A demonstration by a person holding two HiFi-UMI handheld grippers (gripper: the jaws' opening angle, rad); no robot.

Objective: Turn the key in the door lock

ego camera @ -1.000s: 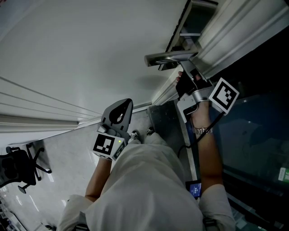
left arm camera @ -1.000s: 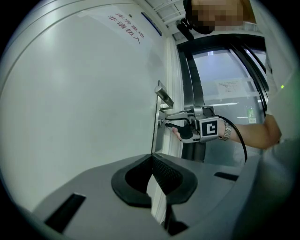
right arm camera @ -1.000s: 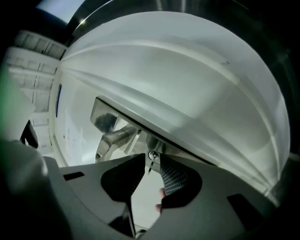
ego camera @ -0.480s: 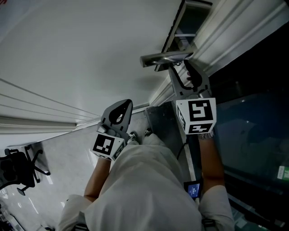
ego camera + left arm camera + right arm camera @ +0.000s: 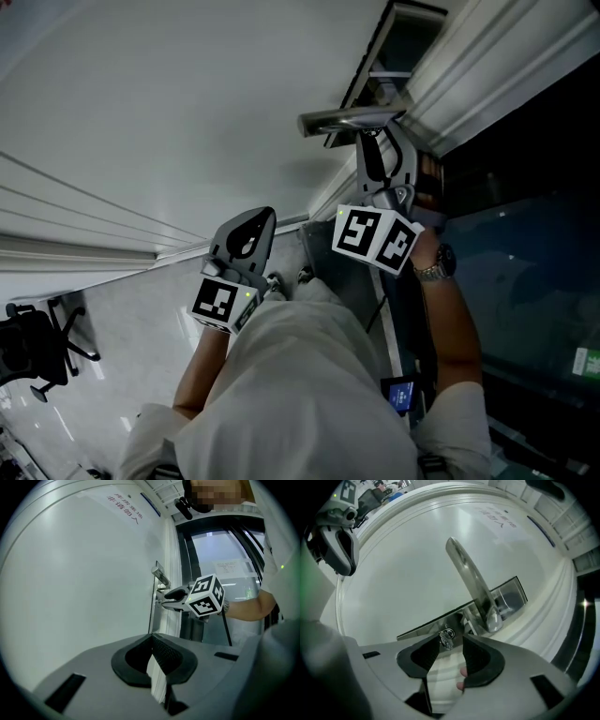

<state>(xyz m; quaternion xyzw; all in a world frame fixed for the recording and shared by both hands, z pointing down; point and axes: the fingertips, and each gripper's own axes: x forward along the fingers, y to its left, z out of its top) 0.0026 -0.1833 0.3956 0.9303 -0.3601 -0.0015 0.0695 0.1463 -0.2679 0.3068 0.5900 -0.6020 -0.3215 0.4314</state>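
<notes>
Progress looks slight so far: the key is in the lock and your reach to it is made, but nothing in these views shows a grip, so by my reading the clamp and the turn itself are both left to do. Over on the left, your left hand-held gripper (image 5: 153,644) hangs low and well away from the lock, beside the white door (image 5: 84,573); its jaws are all but together, with only a thin sliver of background between the pads and nothing held. Moving right, your right hand-held gripper (image 5: 451,644) is up at the lock, just under the lever handle (image 5: 471,581). Its jaws stand apart, and the key (image 5: 446,636) sits in the gap at their tips, nearer the left pad; neither pad looks pressed onto it. The key is a small bright metal piece poking out of the cylinder in the long steel lock plate (image 5: 440,623), just below where the handle joins it, and it seems to lean a little off upright. It is too small for me to tell which way its flat head faces. A small, smooth head like that would probably slip unless both pads close squarely on it.
</notes>
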